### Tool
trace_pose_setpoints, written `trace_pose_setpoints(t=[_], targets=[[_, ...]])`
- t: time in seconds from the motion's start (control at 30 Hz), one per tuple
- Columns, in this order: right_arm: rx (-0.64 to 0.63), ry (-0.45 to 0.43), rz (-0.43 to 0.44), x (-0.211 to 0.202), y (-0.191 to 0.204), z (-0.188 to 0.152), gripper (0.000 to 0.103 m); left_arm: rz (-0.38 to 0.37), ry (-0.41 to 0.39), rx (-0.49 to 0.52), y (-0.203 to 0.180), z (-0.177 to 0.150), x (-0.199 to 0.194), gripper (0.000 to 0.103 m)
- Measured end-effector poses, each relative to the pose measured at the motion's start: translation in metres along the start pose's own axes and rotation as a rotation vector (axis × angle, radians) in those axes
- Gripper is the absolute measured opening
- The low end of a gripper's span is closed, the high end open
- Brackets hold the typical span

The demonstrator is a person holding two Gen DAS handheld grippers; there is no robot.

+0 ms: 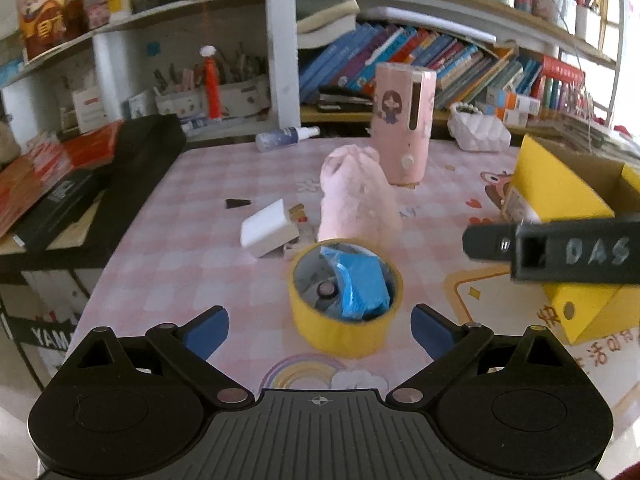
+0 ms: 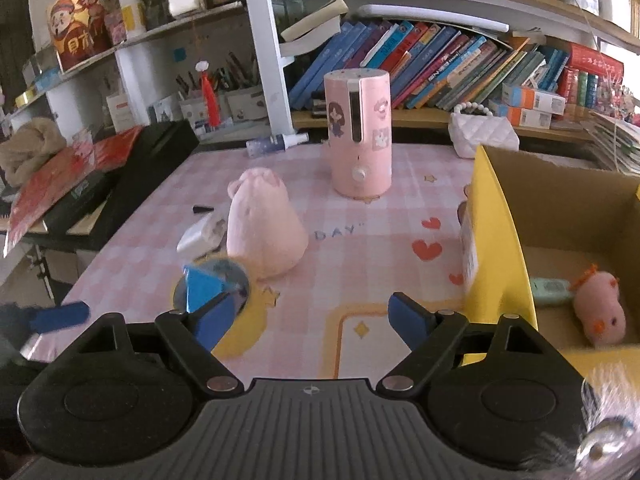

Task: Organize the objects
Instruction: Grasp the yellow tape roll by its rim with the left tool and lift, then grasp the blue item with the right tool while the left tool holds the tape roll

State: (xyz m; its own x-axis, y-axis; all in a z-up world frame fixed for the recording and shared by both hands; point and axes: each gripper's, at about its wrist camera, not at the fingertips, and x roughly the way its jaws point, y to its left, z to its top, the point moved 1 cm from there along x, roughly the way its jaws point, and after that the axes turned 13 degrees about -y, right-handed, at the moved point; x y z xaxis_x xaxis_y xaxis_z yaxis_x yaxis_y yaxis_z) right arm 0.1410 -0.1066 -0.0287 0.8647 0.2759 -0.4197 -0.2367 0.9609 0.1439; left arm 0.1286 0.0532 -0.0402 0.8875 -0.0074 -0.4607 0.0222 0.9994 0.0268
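Left wrist view: the left gripper [image 1: 320,330] hangs over the pink checked worktop [image 1: 192,248] with its jaws spread wide and nothing pressed between the blue pads. The tape roll [image 1: 345,300], yellow and lying flat with a blue wrapper [image 1: 358,284] stuffed in its core, sits just ahead of the gripper, between the lines of the two fingers but touching neither. Directly behind the tape roll is the pink plush [image 1: 356,200], touching or nearly touching it; a white adapter [image 1: 270,232] lies just left of the plush. Farther behind the tape roll stands the pink cylinder [image 1: 404,124]. To the right of the tape roll is the yellow box [image 1: 560,184], with the other gripper's black body crossing in front of it.

Right wrist view: the right gripper [image 2: 310,322] is also wide open and empty, above bare worktop. The tape roll [image 2: 216,284] lies to its left, partly hidden by the left finger [image 2: 212,326]; contact cannot be told. The plush [image 2: 266,224] stands just behind the tape roll. Right of the gripper, the yellow box [image 2: 496,240] is open, holding a small pink toy [image 2: 600,312] and a pale green item [image 2: 550,290].
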Motion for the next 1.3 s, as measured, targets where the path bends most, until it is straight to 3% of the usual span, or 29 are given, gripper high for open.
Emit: trace_pose_setpoints(t=[0.3,0.37,0.4,0.53,0.77,0.87,1.0,1.13,1.3], targets=[[0.004,-0.024,0.006,0.019,-0.01,0.02,0.084,-0.022,0.053,0.07,-0.017,0.001,0.059,0.098],[0.001,-0.025,0.005,0.021,-0.013,0.022,0.084,-0.016,0.077,0.084,-0.019,0.0,0.068,0.095],[0.0,-0.026,0.003,0.022,-0.014,0.022,0.084,-0.016,0.085,0.085,-0.02,-0.001,0.071,0.088],[0.011,-0.026,-0.009,0.024,-0.021,0.023,0.084,-0.042,0.097,0.062,-0.019,0.004,0.069,0.086],[0.037,-0.062,-0.03,0.025,-0.027,0.028,0.084,-0.091,-0.08,-0.069,0.003,0.027,0.009,0.086],[0.04,-0.061,-0.033,0.028,-0.028,0.029,0.084,-0.03,-0.104,-0.141,0.019,0.027,-0.007,0.086],[0.013,-0.002,0.017,0.035,-0.016,0.022,0.084,0.127,-0.078,-0.195,0.045,0.019,-0.015,0.086],[-0.078,0.113,0.126,0.046,0.01,0.005,0.082,0.243,-0.055,-0.24,0.067,0.012,-0.024,0.086],[-0.222,0.282,0.271,0.051,0.042,-0.022,0.076,0.287,-0.061,-0.265,0.076,0.007,-0.037,0.086]])
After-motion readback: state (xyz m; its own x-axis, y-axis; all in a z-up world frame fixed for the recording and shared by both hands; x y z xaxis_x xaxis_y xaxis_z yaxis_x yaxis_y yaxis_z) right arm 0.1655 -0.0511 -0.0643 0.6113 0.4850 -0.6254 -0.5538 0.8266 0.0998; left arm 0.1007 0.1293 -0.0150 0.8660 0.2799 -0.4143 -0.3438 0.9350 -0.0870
